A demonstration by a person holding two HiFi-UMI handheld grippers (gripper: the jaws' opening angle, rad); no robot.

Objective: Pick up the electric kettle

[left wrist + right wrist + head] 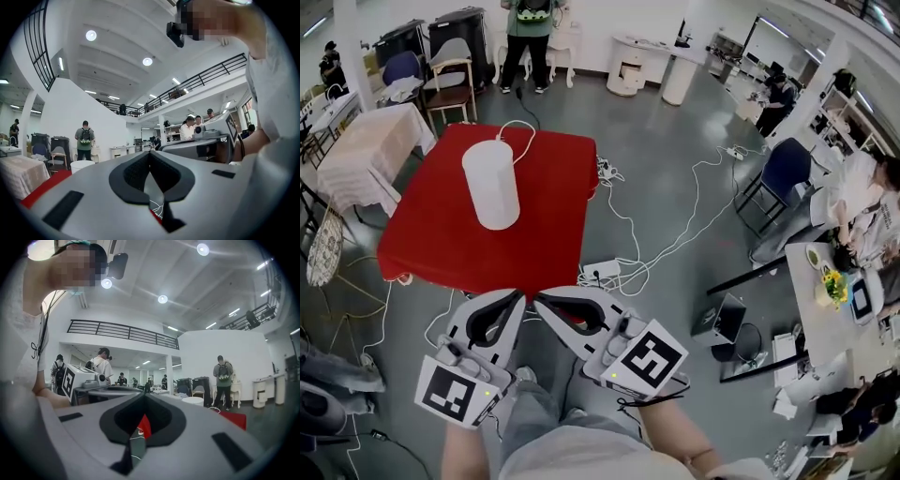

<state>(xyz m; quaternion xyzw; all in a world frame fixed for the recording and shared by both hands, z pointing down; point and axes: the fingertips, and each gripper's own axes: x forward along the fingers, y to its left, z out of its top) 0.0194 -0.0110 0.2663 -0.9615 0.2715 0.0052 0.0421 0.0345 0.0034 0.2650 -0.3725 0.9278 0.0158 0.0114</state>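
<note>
Floor [675, 178] lies open round the red table [441, 234] in the head view, though cables [606, 172] and a power strip [601, 270] crowd its 3 to 5 o'clock side. The electric kettle [491, 183], a plain white cylinder, stands upright near the tabletop's middle, clear of every edge. The left gripper [519, 296] and right gripper [538, 302] hang beyond the near edge at 6 o'clock. In the left gripper view the jaws meet on nothing, with the kettle [80, 165] at 9 o'clock. In the right gripper view the jaws are likewise together and empty, with the kettle [193, 401] at 3 o'clock.
</note>
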